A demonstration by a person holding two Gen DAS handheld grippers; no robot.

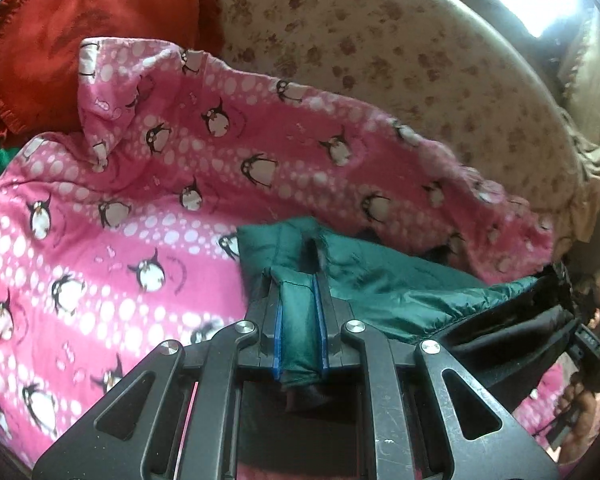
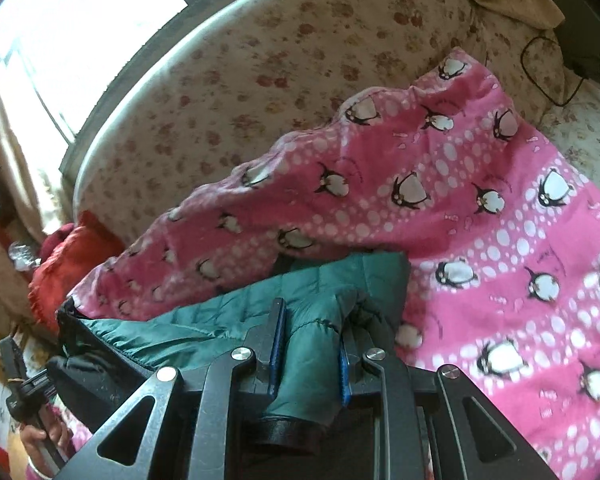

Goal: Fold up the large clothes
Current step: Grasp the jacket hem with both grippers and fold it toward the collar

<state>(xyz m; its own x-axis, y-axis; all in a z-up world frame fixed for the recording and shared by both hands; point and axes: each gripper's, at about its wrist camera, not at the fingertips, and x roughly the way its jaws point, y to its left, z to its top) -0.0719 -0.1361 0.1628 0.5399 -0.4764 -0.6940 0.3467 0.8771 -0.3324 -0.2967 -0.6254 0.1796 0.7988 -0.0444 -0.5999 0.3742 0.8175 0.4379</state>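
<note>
A dark green padded jacket (image 1: 384,280) with a black lining is held up over a pink penguin blanket (image 1: 120,208). My left gripper (image 1: 298,280) is shut on a fold of the green jacket between its blue pads. My right gripper (image 2: 314,316) is shut on another bunched part of the jacket (image 2: 204,328), near a black cuff (image 2: 288,432). The jacket hangs stretched between the two grippers. The other gripper shows at the edge of each view, the right one in the left wrist view (image 1: 588,352) and the left one in the right wrist view (image 2: 24,384).
The pink blanket (image 2: 500,216) covers a bed with a floral sheet (image 1: 380,48). A red frilled cushion (image 1: 60,40) lies at the bed's far end. A bright window (image 2: 80,20) with curtains is behind the bed. A black cable (image 2: 540,68) lies on the sheet.
</note>
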